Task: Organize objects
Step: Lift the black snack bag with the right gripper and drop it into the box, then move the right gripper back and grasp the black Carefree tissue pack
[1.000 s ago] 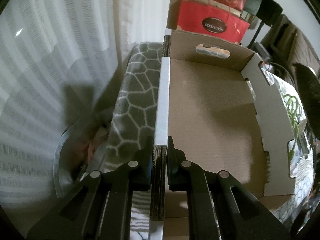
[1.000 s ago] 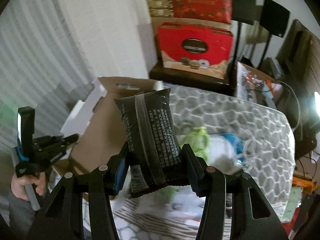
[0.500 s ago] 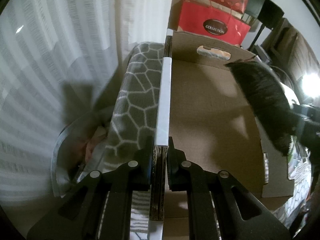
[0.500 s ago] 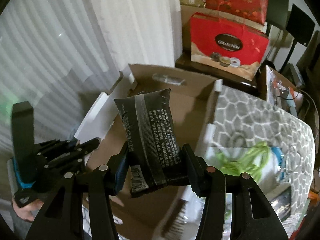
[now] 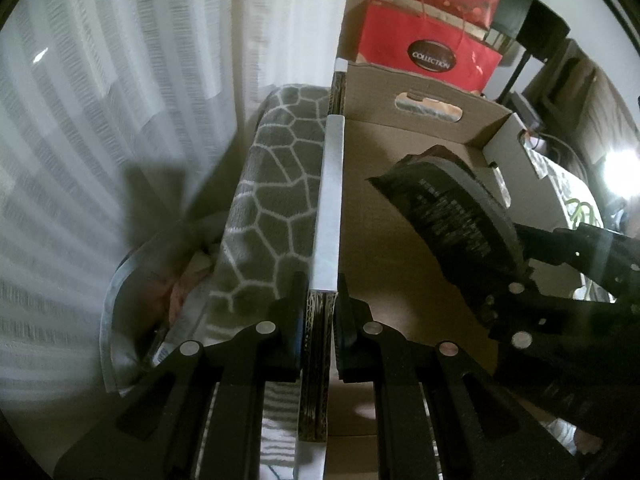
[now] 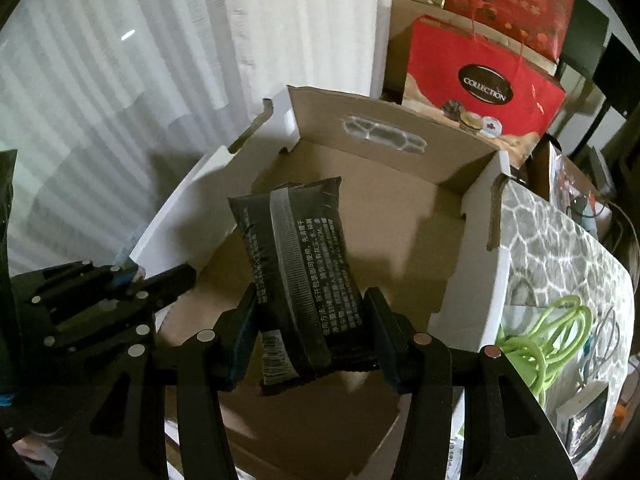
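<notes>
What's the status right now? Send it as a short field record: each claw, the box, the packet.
left claw: shut on the box's side wall, holding it steady
right claw: shut on black packet, held above the box's open top
cardboard box: open, floor bare where visible
black packet: not yet released; touching floor or not, cannot tell
outside box: green cable on the patterned blanket
</notes>
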Tool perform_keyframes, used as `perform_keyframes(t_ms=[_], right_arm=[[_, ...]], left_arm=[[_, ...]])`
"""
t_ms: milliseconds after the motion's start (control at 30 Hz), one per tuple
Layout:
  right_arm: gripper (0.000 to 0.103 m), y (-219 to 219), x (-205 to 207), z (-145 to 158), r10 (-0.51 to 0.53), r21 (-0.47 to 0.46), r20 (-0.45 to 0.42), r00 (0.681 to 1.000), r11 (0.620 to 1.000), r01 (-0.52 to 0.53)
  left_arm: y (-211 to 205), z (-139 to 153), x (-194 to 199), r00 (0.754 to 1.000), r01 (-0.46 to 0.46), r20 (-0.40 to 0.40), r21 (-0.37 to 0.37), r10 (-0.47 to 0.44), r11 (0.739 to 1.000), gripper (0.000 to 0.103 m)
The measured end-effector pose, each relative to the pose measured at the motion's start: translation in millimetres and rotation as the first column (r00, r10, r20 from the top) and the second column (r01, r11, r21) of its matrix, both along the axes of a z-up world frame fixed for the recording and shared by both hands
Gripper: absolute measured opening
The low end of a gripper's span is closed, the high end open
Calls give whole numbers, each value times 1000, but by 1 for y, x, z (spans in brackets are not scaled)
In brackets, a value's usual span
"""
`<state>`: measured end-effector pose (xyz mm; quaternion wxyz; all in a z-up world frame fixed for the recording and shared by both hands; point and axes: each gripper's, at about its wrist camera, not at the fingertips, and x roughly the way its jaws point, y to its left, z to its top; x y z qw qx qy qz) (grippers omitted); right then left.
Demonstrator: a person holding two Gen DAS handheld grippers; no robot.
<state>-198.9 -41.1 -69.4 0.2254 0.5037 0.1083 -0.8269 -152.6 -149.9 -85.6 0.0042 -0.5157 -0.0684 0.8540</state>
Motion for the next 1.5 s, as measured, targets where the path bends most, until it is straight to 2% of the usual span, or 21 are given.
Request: perform_keyframes(t_ms=[300, 367, 733, 1067, 1300, 1500], right_arm=[[56, -5, 3, -4, 3, 16, -12, 1000, 1000, -3], [60, -5, 3, -2, -2, 20, -22, 1000, 1000, 3], [59, 19, 3, 26, -46, -31, -60, 997, 999, 44], [59, 76, 10, 62, -119, -60, -110, 987, 992, 113], [62, 129, 13, 67, -190, -50, -126, 974, 982, 185], [75, 170, 19, 64, -239, -43, -128, 963, 971, 235]], left_arm=[[-2, 0, 0, 1000, -1, 1, 10, 1, 1000, 11], [-1, 0, 0, 1000, -2, 0, 10, 2, 1000, 11], [-2, -1, 0, 1000, -2, 2, 6, 2, 1000, 11], [2, -2, 2, 1000, 4, 2, -7, -4, 1000, 11], [3, -1, 2, 1000, 2, 4, -8, -2, 1000, 11], [2, -1, 1, 1000, 5, 5, -13, -5, 1000, 11]])
